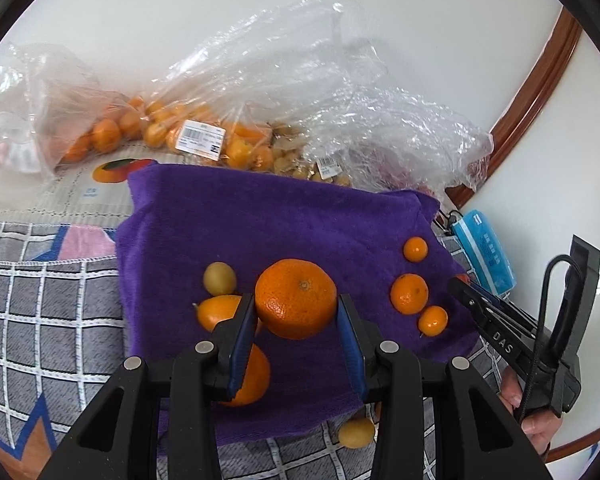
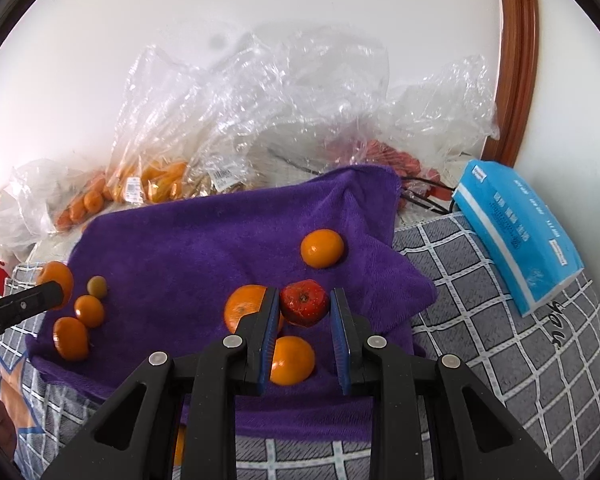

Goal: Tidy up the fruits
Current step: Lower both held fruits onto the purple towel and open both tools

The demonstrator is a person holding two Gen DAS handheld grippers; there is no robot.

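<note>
Nestling between left tool pads: big orange (gripped).

A blue tissue pack lies on the grey checked cover near a brown wooden frame.

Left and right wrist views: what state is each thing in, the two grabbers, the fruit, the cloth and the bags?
Left gripper: shut on the big orange.
Right gripper: shut on the red fruit.
Purple towel: spread out, far corner rumpled.
Small oranges: lying loose on the towel.
Plastic bags: crumpled, fruit inside.
Blue pack: lying beside the towel.
</note>
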